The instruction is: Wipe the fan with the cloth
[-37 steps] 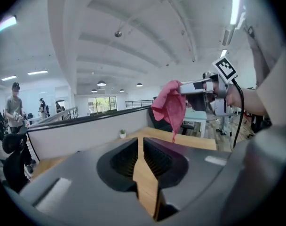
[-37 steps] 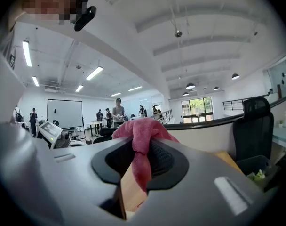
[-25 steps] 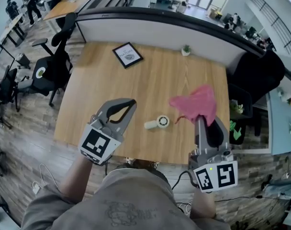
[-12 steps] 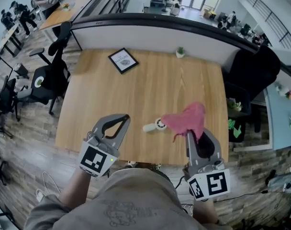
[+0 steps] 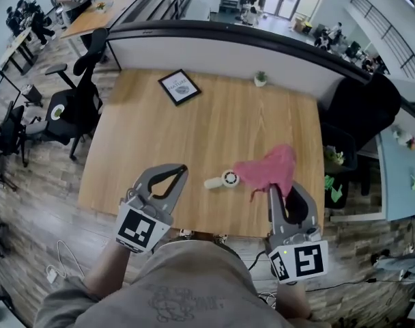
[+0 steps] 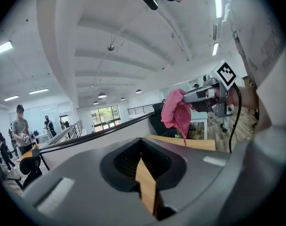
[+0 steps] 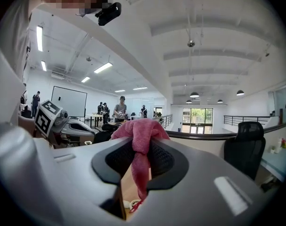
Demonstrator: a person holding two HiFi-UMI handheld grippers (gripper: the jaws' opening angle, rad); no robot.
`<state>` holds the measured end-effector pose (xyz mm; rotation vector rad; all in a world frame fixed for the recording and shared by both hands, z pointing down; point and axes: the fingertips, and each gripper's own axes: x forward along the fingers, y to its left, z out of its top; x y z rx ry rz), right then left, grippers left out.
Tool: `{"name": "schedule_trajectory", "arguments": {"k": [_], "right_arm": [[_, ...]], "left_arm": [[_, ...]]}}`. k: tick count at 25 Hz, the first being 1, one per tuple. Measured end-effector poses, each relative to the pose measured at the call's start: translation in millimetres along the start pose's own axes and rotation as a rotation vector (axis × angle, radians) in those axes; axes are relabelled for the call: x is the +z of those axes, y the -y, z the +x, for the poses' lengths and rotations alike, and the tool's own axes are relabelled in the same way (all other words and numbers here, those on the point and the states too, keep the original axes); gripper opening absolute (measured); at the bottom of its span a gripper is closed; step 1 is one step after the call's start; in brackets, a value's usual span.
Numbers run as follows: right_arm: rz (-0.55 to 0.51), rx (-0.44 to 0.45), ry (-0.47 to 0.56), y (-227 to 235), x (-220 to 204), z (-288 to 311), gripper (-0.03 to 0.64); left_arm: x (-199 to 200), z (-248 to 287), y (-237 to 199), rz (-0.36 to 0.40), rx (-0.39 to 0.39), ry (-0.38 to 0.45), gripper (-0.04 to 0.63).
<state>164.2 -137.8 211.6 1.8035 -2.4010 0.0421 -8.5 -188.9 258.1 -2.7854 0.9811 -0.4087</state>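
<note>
The head view looks steeply down over the counter (image 5: 214, 121). The left gripper view and right gripper view look level along their close jaws. All share the cloth (image 5: 269, 173).

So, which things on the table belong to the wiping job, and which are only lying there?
For the job: the small white fan; the pink cloth, clamped in the right gripper.
Only lying about: the framed picture; the little potted plant at the far edge.

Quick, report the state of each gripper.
Left gripper: shut, empty.
Right gripper: shut on the cloth.
</note>
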Motion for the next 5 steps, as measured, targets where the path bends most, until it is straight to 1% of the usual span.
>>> {"name": "schedule_trajectory", "arguments": {"k": [5], "right_arm": [[0.032, 0.006, -0.012, 0.9, -3.5, 5.6, 0.084]], "left_arm": [[0.0, -2.4, -5.4, -0.069, 0.024, -0.009, 0.002]]}}
